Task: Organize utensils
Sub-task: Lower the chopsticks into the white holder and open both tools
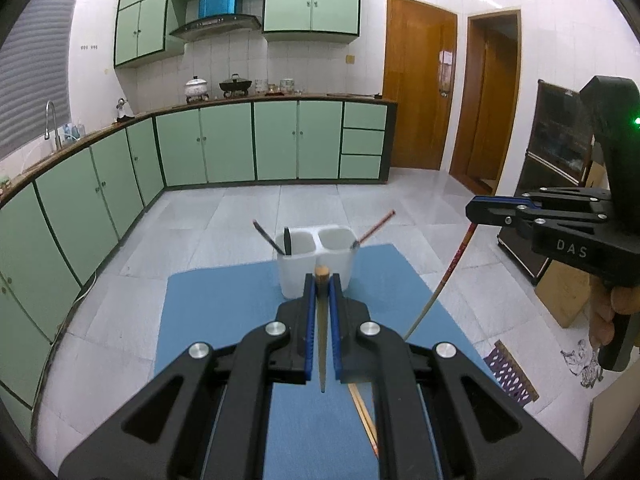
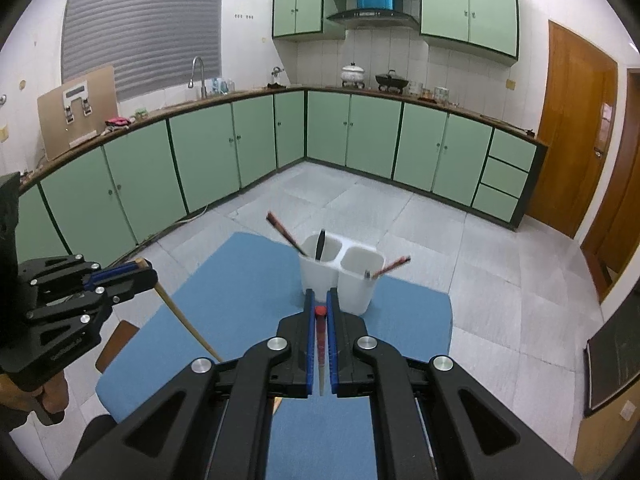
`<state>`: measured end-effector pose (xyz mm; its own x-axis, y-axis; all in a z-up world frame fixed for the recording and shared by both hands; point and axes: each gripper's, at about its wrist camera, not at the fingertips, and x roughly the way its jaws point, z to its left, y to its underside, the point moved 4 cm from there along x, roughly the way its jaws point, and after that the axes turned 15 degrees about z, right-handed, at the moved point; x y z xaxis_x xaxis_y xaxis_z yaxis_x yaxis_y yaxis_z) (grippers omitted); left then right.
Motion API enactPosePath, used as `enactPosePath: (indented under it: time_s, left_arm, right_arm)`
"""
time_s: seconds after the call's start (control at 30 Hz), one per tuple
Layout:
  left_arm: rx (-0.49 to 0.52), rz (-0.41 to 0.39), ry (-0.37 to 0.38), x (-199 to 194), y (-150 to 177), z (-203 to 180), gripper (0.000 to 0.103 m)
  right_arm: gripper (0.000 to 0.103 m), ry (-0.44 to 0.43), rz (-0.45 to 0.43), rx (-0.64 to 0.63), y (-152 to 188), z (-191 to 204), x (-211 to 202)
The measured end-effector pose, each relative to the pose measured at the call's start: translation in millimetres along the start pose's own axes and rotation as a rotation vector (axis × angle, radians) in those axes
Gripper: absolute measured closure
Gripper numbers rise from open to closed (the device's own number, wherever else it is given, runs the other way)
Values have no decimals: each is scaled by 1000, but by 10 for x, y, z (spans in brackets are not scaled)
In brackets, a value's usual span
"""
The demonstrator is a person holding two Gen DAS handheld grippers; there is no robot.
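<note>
Both grippers are clamped on chopsticks. Your left gripper pinches a tan chopstick near its top, tip hanging down toward the camera. Your right gripper is clamped on a red-topped chopstick the same way. The holder stands ahead on the blue mat covering the tabletop, a chopstick already leaning in each cup, plus a dark utensil in the left one.

Risks: each stick is pinched near one end, so it may pivot or slip between the pads as you swing. A tip catching the rim or the leaning sticks could tip the light holder. More chopsticks lie on the mat below your left gripper; don't knock them.
</note>
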<state>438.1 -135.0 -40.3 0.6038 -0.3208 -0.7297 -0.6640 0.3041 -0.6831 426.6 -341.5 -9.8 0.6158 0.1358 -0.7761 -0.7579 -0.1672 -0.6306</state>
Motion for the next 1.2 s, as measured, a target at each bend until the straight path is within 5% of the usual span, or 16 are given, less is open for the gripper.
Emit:
enactPosePath:
  time_s: [0.4,0.77,0.97,1.2]
  left_arm:
    - [-36,-117,-12,-32,-977,118,97]
    - [-63,-198,-50,456,-1876,106,97]
    - [-76,-204,-56,913,-2081,142,97]
    - [-107,-151,-55,1504,-1911,329,97]
  right_arm:
    - [98,1,-61,66,-918,-216,-42]
    - [98,58,-104,131,-1482,-543,385]
    - [98,65,-134,162,-1709,-773,678]
    - [98,66,-78,181,-1576,-943,1291]
